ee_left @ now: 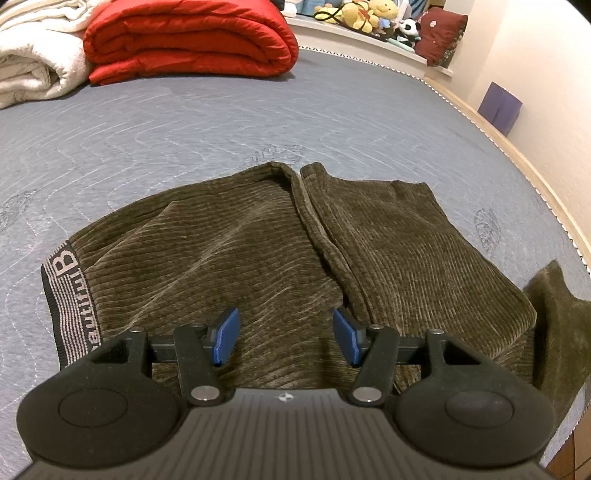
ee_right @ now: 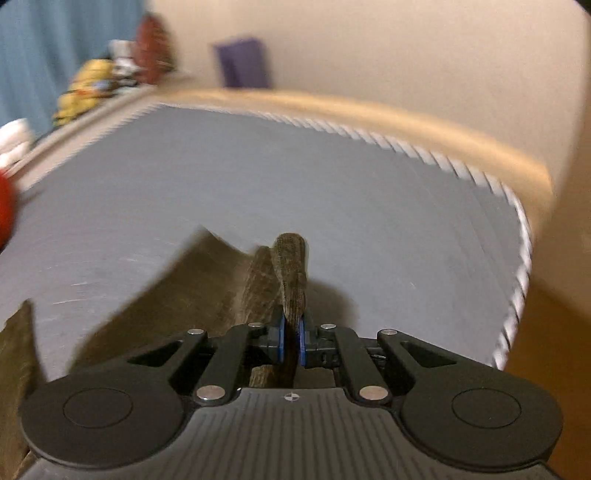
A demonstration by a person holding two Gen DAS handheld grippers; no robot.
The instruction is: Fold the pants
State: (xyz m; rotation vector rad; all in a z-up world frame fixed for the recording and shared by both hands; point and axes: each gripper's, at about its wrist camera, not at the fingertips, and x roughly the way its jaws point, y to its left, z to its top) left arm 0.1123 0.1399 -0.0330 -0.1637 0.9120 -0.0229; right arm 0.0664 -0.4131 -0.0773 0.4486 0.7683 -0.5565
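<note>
Left wrist view takes in a wide grey quilted mattress (ee_left: 221, 125) stitched in wavy lines, with a pale wooden bed frame (ee_left: 517, 147) edging it. Beyond the pants, at the far end, sit a puffy red folded comforter (ee_left: 192, 40) and a nubby cream blanket (ee_left: 33, 55) beside it; plush toys (ee_left: 369, 16) line a ledge behind. On the mattress lie the olive-brown corduroy pants (ee_left: 258, 240), ribbed and soft, legs doubled side by side. Their black-and-white striped waistband (ee_left: 66, 302) reads a large "B" and letters like "eautiful". Above the pants the left gripper (ee_left: 286, 338) hovers with blue pads spread wide, holding nothing. In the blurred right wrist view, the right gripper (ee_right: 291, 341) pinches a fold of the pants (ee_right: 291, 269).
</note>
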